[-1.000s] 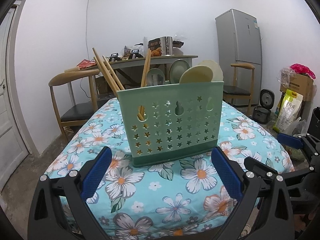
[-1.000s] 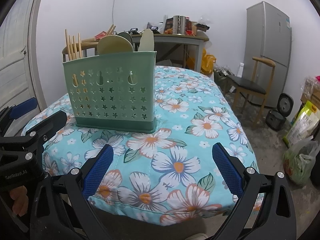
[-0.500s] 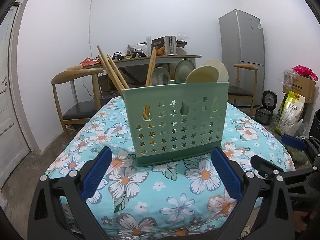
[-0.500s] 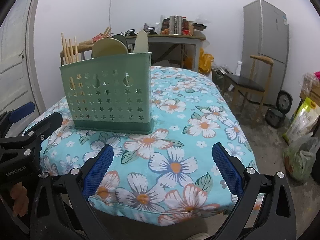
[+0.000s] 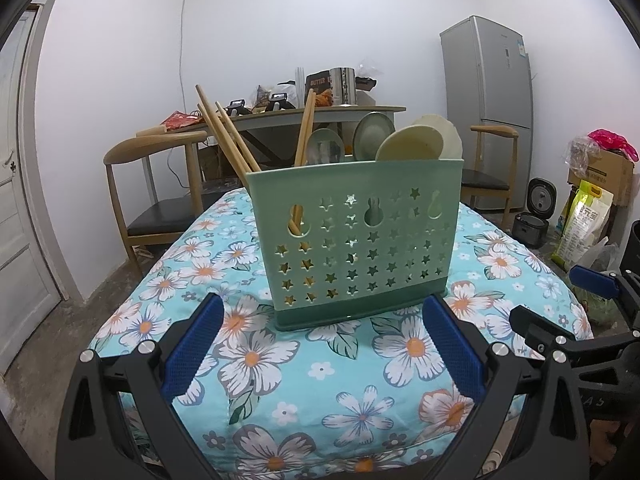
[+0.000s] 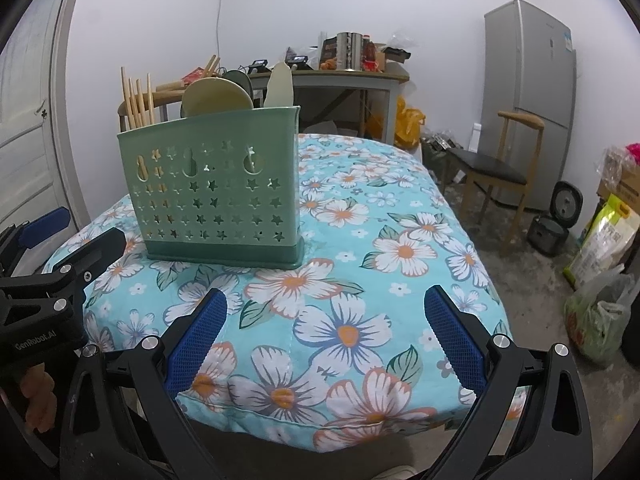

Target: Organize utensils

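At frame centre, left wrist view: the green utensil caddy [image 5: 354,240] is standing upright on the floral tablecloth [image 5: 280,360], straight ahead of the left gripper [image 5: 322,340] and just beyond its blue pads.
Left side of right wrist view: the same caddy [image 6: 212,188] is sitting up and to the left of the right gripper [image 6: 324,332], well off its line.
Caddy contents: wooden chopsticks [image 5: 226,136] are leaning out of the left compartment; spoons [image 5: 408,146] are poking up from the middle and right ones.
Long axis: the caddy's broad perforated face is running left to right across the left gripper's view; the chopsticks are tilting up and to the upper left.
Left gripper state: jaws are standing wide apart, holding nothing.
Right gripper state: jaws are likewise spread wide and empty.
Nearer tool: judging from both views, the left gripper is sitting closer and squarer to the caddy.
Loose utensils: none are showing on the cloth, so the sorting is looking nearly finished.
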The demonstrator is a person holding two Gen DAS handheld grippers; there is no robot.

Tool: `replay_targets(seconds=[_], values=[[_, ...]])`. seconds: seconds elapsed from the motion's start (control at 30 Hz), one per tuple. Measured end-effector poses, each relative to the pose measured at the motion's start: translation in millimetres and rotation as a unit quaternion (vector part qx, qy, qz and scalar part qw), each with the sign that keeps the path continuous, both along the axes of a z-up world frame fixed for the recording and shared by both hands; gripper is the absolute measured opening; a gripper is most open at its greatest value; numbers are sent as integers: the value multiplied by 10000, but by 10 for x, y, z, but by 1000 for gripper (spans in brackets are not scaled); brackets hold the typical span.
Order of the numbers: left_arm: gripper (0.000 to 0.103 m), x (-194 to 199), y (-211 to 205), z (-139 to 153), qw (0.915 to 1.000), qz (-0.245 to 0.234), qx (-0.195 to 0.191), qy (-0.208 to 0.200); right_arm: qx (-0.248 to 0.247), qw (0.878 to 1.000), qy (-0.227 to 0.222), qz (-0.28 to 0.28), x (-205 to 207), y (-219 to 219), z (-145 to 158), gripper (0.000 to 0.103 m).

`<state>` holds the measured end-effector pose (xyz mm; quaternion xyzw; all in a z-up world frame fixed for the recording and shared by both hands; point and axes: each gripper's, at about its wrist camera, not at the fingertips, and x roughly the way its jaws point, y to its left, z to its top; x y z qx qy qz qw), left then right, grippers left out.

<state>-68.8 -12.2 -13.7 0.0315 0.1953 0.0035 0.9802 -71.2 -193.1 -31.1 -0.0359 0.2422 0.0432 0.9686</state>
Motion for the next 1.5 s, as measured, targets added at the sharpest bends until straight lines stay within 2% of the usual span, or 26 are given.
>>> replay_targets(seconds=[1.5], values=[[97, 26, -1, -36, 9999, -73, -31, 151, -19, 10000, 30, 57, -9, 14, -12, 95]])
